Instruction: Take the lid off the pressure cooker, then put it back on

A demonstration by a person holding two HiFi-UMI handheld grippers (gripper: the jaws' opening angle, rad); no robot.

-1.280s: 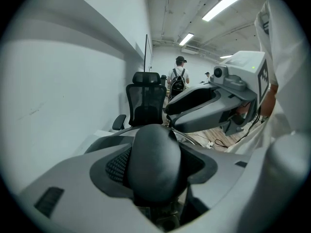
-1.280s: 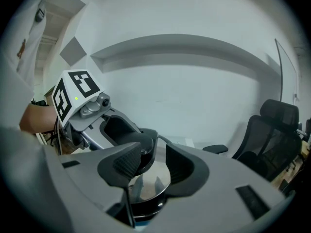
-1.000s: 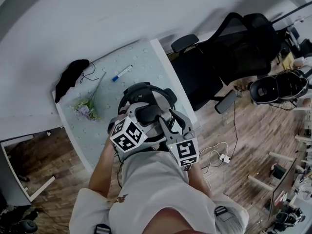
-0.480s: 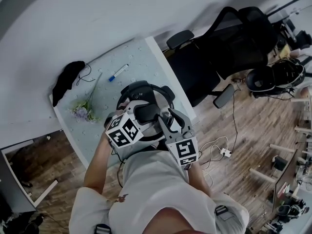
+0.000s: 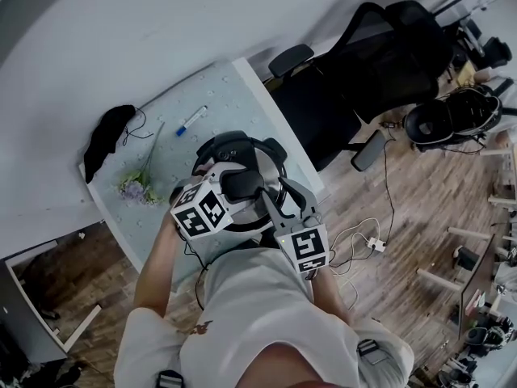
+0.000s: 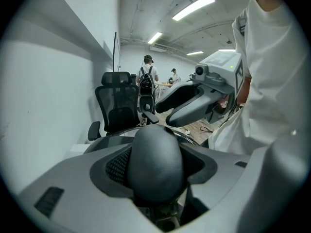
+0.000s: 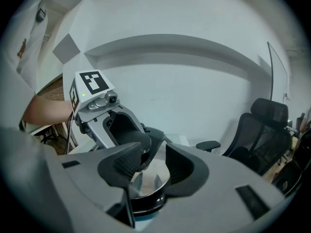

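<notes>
Beneath both grippers lies a pale table (image 5: 234, 95) set against a white wall, and past its far edge, ahead and to the right of the right gripper (image 7: 148, 166), stands a black office chair (image 5: 355, 79). On the table's near end, right under the two tools, sits the pressure cooker (image 5: 242, 144) with its steel lid (image 7: 146, 181) on top. The left gripper (image 6: 155, 147) is clamped on the lid's rounded black handle (image 6: 155, 171), a ribbed pad pressing on either side of it. Close at its right, the right gripper's jaws stand apart over the near part of the lid, with bare steel showing in the gap; the black handle runs up against the left-hand pad, though I cannot tell whether they touch. Well beyond the left gripper and off to its left lies a black cloth (image 5: 105, 136) at the table's far corner, nearer in a sprig of pale flowers (image 5: 137, 188), and farther ahead a small marker pen (image 5: 191, 120)
</notes>
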